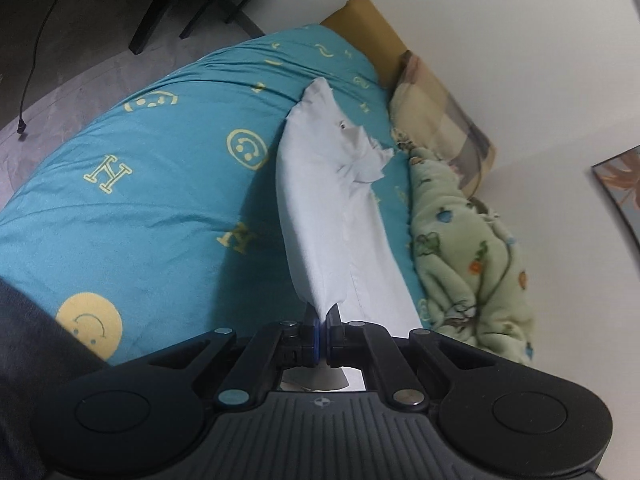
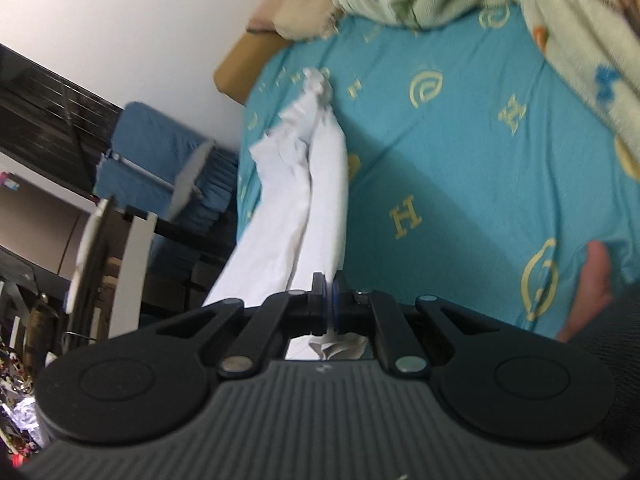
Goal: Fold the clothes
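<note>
Here, white garment (image 1: 320, 208) stretched over the bed, far end bunched on the teal sheet (image 1: 140, 152) | left gripper (image 1: 322, 314) pinching its near edge | right gripper (image 2: 329, 280) pinching another edge (view blurred) | green fleece blanket (image 1: 460, 240) just beside, pillow (image 1: 436, 112) beyond.

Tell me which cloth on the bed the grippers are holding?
The plain white garment, pinched by both the left gripper and right gripper; the green fleece blanket lies untouched.
</note>
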Action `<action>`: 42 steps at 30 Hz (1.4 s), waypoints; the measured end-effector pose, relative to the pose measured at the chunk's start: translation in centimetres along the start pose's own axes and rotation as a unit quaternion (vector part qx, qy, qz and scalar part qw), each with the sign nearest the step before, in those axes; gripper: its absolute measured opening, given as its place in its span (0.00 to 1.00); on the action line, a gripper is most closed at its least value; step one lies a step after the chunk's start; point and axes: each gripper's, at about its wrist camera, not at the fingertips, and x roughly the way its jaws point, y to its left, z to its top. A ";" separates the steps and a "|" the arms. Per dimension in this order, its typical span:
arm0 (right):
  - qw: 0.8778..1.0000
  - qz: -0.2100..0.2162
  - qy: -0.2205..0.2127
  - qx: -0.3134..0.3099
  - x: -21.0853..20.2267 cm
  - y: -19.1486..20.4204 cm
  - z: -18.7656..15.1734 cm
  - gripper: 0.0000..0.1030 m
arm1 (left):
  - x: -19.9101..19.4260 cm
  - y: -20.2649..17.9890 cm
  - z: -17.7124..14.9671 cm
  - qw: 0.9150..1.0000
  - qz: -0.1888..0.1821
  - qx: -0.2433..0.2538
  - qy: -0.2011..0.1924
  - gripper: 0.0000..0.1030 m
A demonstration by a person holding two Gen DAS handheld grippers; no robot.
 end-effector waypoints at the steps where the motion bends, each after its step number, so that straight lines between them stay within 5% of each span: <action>1: 1.000 -0.001 -0.004 0.010 -0.8 0.0 -0.1 0.05 | -0.8 0.1 -0.4 1.000 -0.002 -0.006 -0.002 0.03; 10: 0.999 -0.004 -0.035 0.016 -5.2 1.1 -2.5 0.05 | -7.4 1.0 -3.4 0.999 -0.011 -0.024 -0.029 0.03; 18: 0.999 -0.024 -0.043 0.018 -3.5 0.2 -1.2 0.05 | -3.7 0.9 -1.4 0.999 0.035 0.027 -0.016 0.03; 23: 0.998 -0.037 -0.040 0.006 1.9 1.1 3.4 0.05 | 1.6 -2.9 3.7 0.994 0.064 0.087 -0.029 0.03; 29: 0.996 -0.044 -0.053 -0.056 10.4 2.6 9.1 0.06 | 9.1 -6.3 8.4 0.972 0.085 0.196 -0.094 0.03; 37: 0.983 -0.073 -0.076 -0.153 23.3 2.7 12.9 0.05 | 21.7 -2.9 12.8 0.950 0.120 0.249 -0.148 0.03; 42: 0.966 -0.111 -0.052 -0.227 30.8 1.4 13.4 0.05 | 28.6 -0.2 15.0 0.945 0.155 0.265 -0.112 0.03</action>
